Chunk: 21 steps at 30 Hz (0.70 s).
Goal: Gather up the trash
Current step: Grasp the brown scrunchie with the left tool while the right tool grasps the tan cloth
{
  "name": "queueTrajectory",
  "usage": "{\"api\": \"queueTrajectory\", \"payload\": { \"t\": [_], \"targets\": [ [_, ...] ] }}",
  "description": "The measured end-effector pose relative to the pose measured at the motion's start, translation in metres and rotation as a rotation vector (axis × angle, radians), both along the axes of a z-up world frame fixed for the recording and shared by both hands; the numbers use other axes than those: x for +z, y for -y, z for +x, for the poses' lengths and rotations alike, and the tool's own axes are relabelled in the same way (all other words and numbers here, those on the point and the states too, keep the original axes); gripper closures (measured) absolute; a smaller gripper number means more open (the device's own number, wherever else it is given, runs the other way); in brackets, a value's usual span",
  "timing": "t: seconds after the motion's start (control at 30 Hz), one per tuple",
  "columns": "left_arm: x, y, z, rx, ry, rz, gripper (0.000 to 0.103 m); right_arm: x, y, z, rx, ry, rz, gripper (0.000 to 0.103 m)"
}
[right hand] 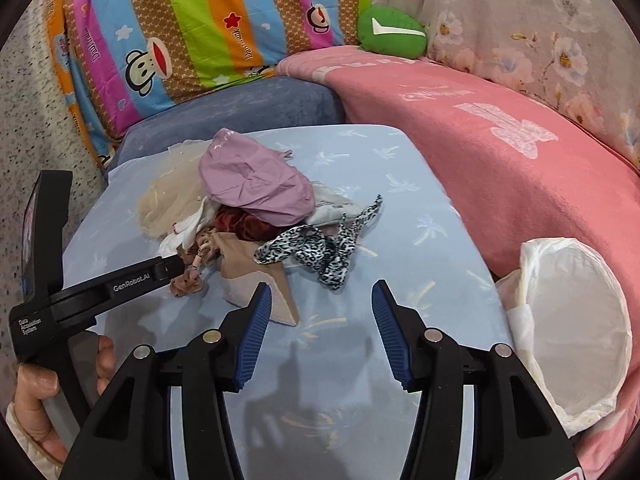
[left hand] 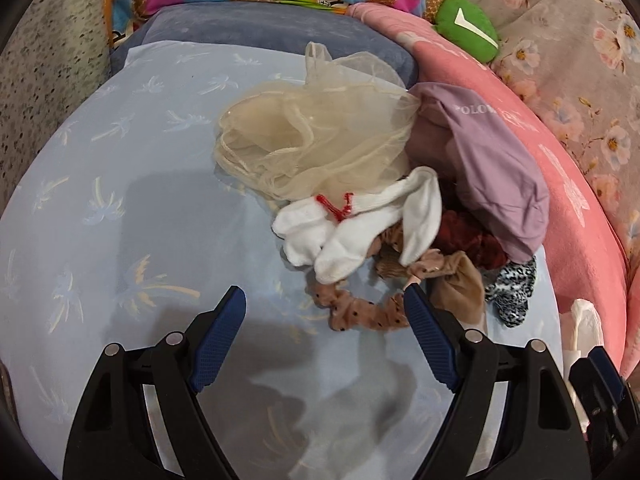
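Observation:
A heap of small fabric items lies on a light blue pillow (left hand: 100, 200): a cream mesh cloth (left hand: 312, 140), a lilac cloth (left hand: 492, 168), white socks (left hand: 348, 232), a dotted tan scrunchie (left hand: 360, 312), a dark red scrunchie (left hand: 468, 240) and a leopard-print band (left hand: 512, 288). My left gripper (left hand: 324, 304) is open, its right fingertip touching the tan scrunchie. In the right wrist view my right gripper (right hand: 322, 300) is open and empty, just short of the leopard band (right hand: 316, 252) and the lilac cloth (right hand: 256, 184). A white plastic bag (right hand: 572, 328) stands open at the right.
The left gripper's body (right hand: 100, 288) and the hand holding it reach in from the left. A pink blanket (right hand: 500, 152) lies to the right, a striped cartoon pillow (right hand: 192, 28) and a green plush (right hand: 390, 32) behind. A blue-grey cushion (right hand: 240, 116) sits under the pillow.

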<state>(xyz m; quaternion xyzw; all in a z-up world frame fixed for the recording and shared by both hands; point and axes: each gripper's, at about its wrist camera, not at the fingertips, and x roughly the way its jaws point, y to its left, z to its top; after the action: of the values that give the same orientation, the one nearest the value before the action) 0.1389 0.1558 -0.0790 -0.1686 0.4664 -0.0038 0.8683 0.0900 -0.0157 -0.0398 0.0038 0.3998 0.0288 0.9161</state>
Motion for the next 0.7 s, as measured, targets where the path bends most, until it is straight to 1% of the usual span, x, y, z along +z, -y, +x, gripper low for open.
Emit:
{"api": "queueTrajectory", "payload": {
  "t": [0.07, 0.2, 0.33, 0.4, 0.43, 0.47, 0.5, 0.53, 0.6, 0.67, 0.7],
  "targets": [
    [-0.002, 0.002, 0.004, -0.007, -0.006, 0.006, 0.027, -0.005, -0.008, 0.006, 0.01, -0.009, 0.0, 0.051],
    [-0.008, 0.003, 0.011, -0.03, -0.024, 0.001, 0.039, -0.017, -0.018, 0.02, 0.026, -0.032, 0.014, 0.051],
    [-0.008, 0.003, 0.013, -0.039, -0.017, 0.015, 0.048, -0.028, -0.028, 0.032, 0.035, -0.056, 0.024, 0.051],
    [-0.009, 0.002, 0.012, -0.046, -0.014, 0.004, 0.061, -0.033, -0.032, 0.037, 0.043, -0.066, 0.031, 0.051],
    [-0.009, 0.001, 0.012, -0.048, -0.015, 0.002, 0.063, -0.036, -0.034, 0.038, 0.045, -0.071, 0.034, 0.051],
    [-0.009, 0.0, 0.013, -0.048, -0.015, 0.003, 0.07, -0.038, -0.036, 0.04, 0.048, -0.075, 0.037, 0.051],
    [-0.01, -0.001, 0.012, -0.055, -0.015, -0.006, 0.079, -0.041, -0.038, 0.042, 0.053, -0.08, 0.042, 0.051],
    [-0.011, -0.002, 0.013, -0.06, -0.019, -0.014, 0.082, -0.043, -0.04, 0.043, 0.057, -0.084, 0.046, 0.051],
    [-0.011, -0.003, 0.014, -0.062, -0.018, -0.024, 0.089, -0.048, -0.044, 0.045, 0.065, -0.093, 0.051, 0.051],
    [-0.011, -0.005, 0.014, -0.065, -0.018, -0.034, 0.091, -0.053, -0.047, 0.048, 0.07, -0.103, 0.049, 0.052],
    [-0.011, -0.006, 0.013, -0.066, -0.017, -0.038, 0.092, -0.056, -0.048, 0.05, 0.071, -0.111, 0.049, 0.056]
  ]
}}
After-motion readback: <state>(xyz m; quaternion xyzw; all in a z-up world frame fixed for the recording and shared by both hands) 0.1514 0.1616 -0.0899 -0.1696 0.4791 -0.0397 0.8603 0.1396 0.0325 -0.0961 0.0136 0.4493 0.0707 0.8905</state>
